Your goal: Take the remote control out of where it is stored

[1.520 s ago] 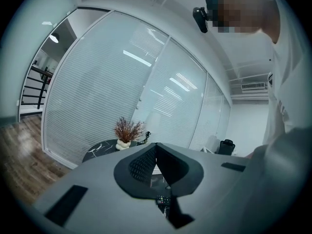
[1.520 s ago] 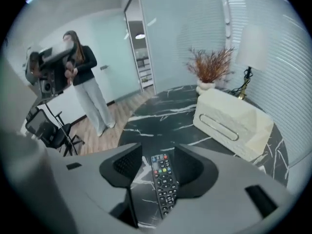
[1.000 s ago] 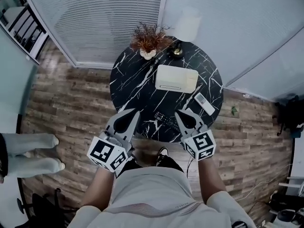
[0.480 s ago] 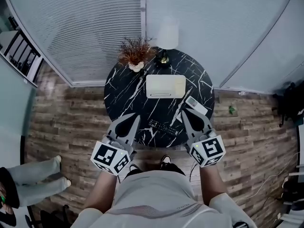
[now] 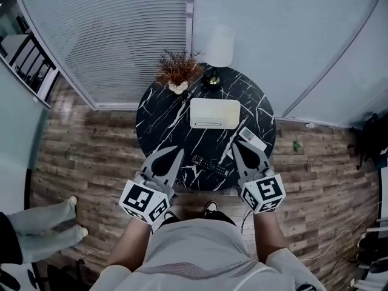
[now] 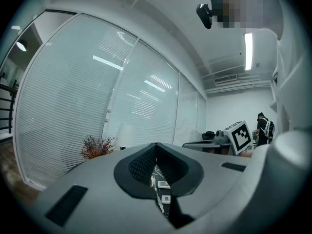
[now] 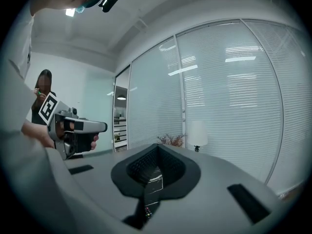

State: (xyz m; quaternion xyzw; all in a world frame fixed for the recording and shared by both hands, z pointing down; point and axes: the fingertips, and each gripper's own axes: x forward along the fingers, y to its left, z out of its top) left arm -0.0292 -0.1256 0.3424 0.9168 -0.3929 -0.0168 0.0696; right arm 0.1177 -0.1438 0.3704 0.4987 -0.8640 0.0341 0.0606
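Left tongs [image 5: 175, 153] and right tongs [image 5: 237, 146] both closed, empty. Black remote control [image 5: 210, 165] lies on tabletop [image 5: 162, 117] between their tips, long axis crosswise, right end nearer right tongs; white box [image 5: 215, 113] ahead.

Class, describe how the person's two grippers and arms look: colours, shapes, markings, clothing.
The left gripper and right gripper are pale grey wedges tapering to pointed fingers, each with a black teardrop recess lined with ribbed padding. Each carries a white cube with black square markers. A thin cable seems to hang beneath the right one. The person wears a light short-sleeved shirt.
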